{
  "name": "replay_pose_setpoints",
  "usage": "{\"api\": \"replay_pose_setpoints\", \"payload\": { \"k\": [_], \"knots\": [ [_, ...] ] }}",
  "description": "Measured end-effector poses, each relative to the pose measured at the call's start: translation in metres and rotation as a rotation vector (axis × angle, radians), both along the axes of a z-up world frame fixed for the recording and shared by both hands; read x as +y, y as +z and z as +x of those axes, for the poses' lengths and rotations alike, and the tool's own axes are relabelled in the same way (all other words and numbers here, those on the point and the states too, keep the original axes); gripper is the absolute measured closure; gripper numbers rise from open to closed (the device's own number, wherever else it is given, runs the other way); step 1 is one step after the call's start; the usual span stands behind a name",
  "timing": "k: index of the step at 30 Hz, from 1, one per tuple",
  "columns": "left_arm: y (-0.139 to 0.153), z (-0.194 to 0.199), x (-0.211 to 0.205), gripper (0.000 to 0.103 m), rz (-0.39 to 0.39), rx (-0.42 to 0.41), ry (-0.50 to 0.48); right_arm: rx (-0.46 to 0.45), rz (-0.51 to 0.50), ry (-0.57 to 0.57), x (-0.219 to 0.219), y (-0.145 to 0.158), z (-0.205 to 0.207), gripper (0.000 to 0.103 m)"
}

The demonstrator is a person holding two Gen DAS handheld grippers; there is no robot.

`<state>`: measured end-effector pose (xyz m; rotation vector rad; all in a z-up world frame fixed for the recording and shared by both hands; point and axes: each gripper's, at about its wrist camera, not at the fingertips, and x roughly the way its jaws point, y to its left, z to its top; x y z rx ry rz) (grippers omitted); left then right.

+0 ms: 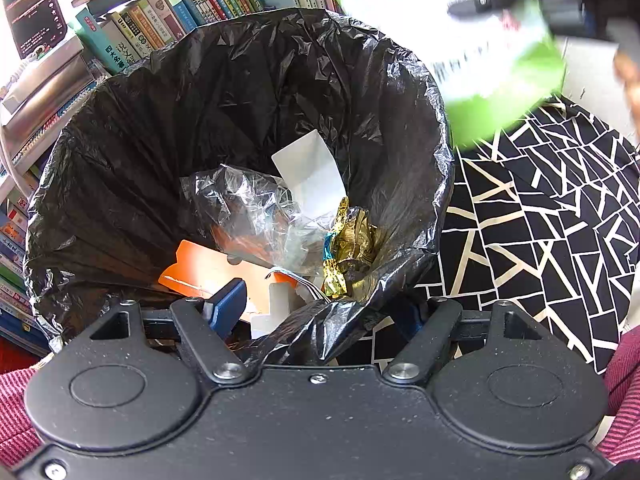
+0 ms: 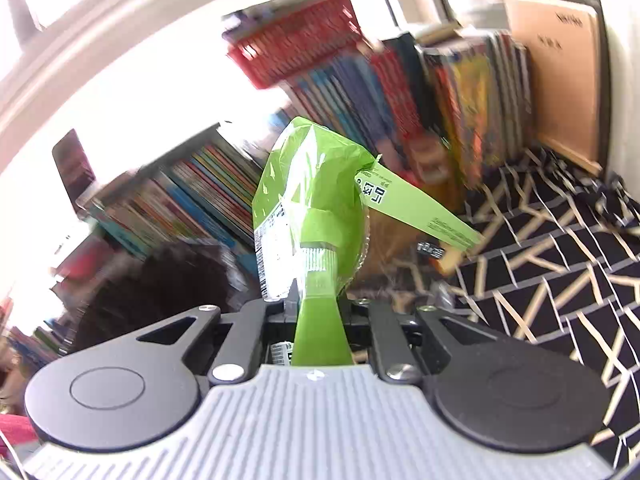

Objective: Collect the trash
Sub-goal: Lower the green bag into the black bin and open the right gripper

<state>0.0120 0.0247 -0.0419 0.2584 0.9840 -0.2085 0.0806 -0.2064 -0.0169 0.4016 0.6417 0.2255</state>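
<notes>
your right claw (image 2: 316, 304) tilts downward, pinching one green wrapper (image 2: 312, 200). your left claw (image 1: 320, 308) angles steeply down, clamping the one black bin bag (image 1: 240, 92) rim.

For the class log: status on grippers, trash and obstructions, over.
Left gripper straddles the black bin liner's rim. Right gripper shut on green wrapper, beside the bin. Bin mouth unobstructed.

Bin liner (image 1: 160, 128): glossy black.
Wrapper (image 2: 308, 200): bright green, white label panel with black print.
Foil scrap (image 1: 352, 248): gold with a teal edge.
Card in the bin (image 1: 192, 268): orange.
Cloth (image 1: 540, 220): black with cream crack-like lines.
Sleeve (image 1: 16, 404): red-pink, fine stripes.
</notes>
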Motion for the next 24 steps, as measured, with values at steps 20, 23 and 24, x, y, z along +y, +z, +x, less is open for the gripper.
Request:
{"api": "replay_pose_setpoints", "payload": {
  "k": [20,23,24],
  "knots": [
    [0.000,0.000,0.000,0.029,-0.006,-0.001,-0.003,0.326,0.047,0.473,0.136,-0.006,0.059,0.086],
    [0.000,-0.001,0.000,0.029,-0.010,-0.001,-0.005,0.469,-0.009,0.491,0.158,-0.026,0.075,0.085],
    [0.001,-0.001,0.000,0.029,-0.011,-0.001,-0.005,0.513,-0.028,0.492,0.164,-0.033,0.079,0.085]
  ]
}}
